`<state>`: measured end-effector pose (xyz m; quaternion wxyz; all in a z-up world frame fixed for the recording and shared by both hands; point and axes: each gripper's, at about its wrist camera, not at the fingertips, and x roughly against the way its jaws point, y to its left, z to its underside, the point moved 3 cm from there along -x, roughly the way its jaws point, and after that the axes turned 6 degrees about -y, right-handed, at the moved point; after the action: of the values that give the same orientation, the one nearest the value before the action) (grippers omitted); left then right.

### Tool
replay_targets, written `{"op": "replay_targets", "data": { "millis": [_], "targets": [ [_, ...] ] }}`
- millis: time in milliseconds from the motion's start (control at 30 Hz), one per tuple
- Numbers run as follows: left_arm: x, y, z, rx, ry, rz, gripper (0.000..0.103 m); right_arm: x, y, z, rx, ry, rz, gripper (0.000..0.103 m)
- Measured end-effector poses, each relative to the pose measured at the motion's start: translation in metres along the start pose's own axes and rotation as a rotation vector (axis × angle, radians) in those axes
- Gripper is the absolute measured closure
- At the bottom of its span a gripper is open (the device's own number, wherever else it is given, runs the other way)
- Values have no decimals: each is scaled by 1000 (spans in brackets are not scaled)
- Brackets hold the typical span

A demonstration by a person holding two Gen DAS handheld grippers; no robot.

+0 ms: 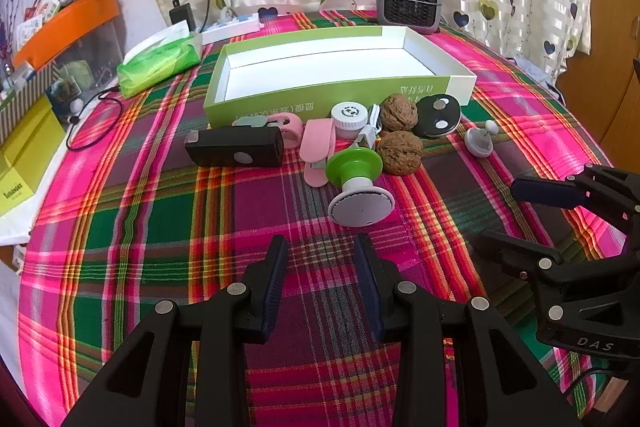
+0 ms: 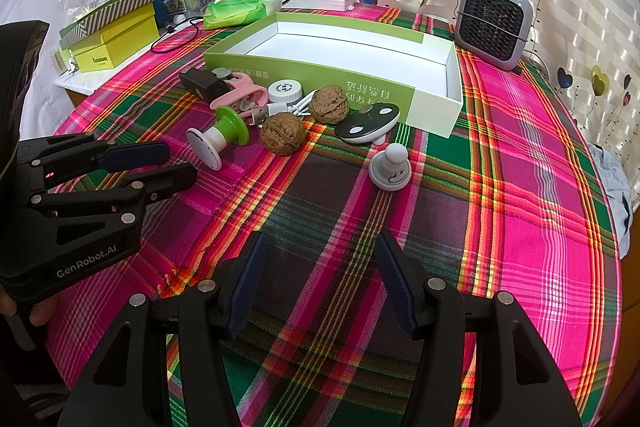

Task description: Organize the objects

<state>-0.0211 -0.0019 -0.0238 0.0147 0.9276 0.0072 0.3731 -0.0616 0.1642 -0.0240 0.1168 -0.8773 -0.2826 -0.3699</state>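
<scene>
Black grippers (image 2: pixel 316 279) — navy ribbed pads (image 2: pixel 244 291), silver screws, white lettering.

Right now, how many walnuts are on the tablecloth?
2. One walnut lies against the green box's front wall; the other walnut lies nearer the grippers, beside the green-collared stamp. None looks hidden.

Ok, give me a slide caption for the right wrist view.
Open right claw hovers over the plaid tablecloth, facing two walnuts and small gadgets before an empty green box.

An open green-and-white box (image 1: pixel 332 95) lies empty on the plaid cloth; just before its near wall cluster a black case (image 1: pixel 236 147), pink clips (image 1: pixel 316 147), a white jar (image 1: pixel 349 119), two walnuts (image 1: pixel 399 151), a black disc (image 1: pixel 437 115); a green-collared stamp (image 1: pixel 356 183) lies tipped over, a small white knob (image 1: pixel 481 139) apart at the right.
</scene>
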Motion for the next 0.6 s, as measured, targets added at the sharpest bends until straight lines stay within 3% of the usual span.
{"op": "replay_targets", "data": {
  "millis": [600],
  "targets": [
    [2, -2, -1, -2, 0, -2, 70, 1, -1, -1, 0, 0, -1, 45]
  ]
}}
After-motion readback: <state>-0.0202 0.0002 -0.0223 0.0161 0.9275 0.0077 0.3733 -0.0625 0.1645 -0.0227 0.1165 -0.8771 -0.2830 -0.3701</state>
